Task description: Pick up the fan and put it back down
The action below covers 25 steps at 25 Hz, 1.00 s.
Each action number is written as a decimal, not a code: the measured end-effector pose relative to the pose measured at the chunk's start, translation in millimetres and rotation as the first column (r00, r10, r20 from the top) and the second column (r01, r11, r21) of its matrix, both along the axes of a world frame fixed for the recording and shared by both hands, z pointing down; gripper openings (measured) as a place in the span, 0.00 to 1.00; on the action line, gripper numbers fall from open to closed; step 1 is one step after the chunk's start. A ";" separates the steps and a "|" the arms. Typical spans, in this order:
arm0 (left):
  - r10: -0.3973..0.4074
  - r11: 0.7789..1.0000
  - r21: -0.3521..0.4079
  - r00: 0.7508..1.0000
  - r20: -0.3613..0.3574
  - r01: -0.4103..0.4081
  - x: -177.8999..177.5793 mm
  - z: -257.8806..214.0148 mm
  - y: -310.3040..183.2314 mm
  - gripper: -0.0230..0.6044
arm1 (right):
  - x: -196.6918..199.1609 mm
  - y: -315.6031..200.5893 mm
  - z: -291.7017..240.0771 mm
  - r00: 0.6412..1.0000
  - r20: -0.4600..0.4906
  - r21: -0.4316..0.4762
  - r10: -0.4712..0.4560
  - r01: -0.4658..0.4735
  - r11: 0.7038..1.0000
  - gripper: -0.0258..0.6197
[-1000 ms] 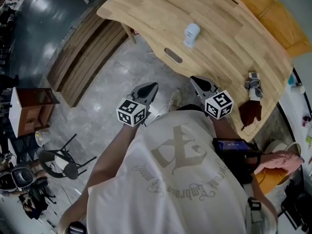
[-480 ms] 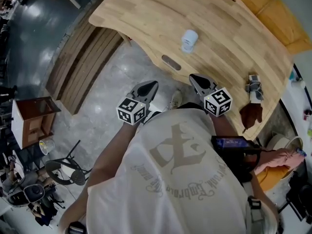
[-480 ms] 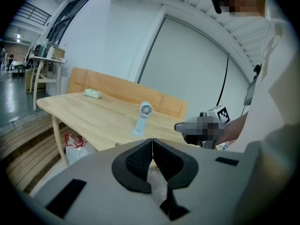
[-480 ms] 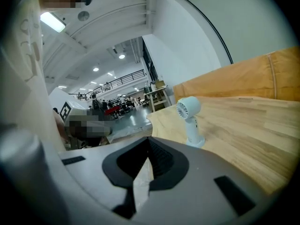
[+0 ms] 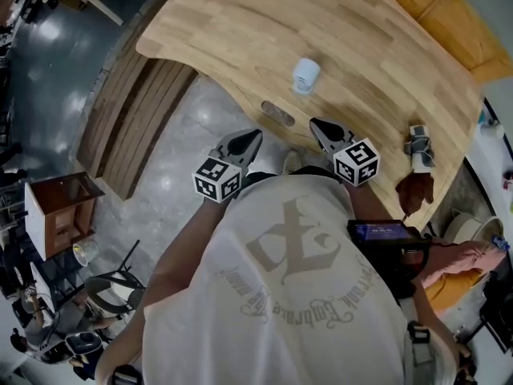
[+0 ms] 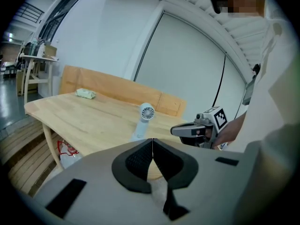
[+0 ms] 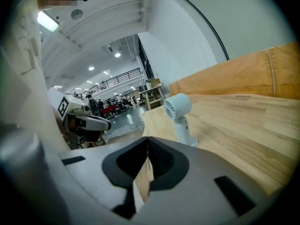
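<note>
Pale wooden table is spreading out ahead of the person, who is standing at its near edge. Left gripper is hovering just short of that edge, jaws pressed together and empty. Fan is standing upright on the tabletop, untouched, beyond both tools. Right gripper is pointing toward it, likewise closed on nothing, probably lining up for the pick.

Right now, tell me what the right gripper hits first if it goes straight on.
Probably the wooden table, near its edge. The shut right gripper points slightly down at the tabletop, just beside the fan. Depth is unclear, so it might clip the fan.
</note>
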<state>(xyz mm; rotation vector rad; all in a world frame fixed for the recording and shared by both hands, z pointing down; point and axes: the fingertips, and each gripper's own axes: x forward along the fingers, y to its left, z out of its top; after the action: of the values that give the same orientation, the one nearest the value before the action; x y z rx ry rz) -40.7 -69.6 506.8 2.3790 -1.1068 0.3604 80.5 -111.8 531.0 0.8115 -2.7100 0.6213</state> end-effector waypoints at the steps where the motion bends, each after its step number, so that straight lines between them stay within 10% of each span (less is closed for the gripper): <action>1: 0.004 1.000 0.000 1.000 0.000 -0.004 0.9 -0.7 -3.1 0.05 | 1.1 -3.1 1.1 1.000 -0.007 0.000 0.004 -0.004 1.000 0.06; 25: 0.093 0.996 -0.002 0.996 0.012 -0.093 -5.3 -2.4 -62.5 0.05 | 5.2 -77.9 39.5 0.989 -0.127 0.008 0.074 -0.074 0.997 0.07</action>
<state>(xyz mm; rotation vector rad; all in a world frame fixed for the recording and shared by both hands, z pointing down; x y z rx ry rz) -46.0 -132.1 504.4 2.4354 -1.0028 0.4080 85.7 -189.7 570.5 0.9235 -2.5766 0.5609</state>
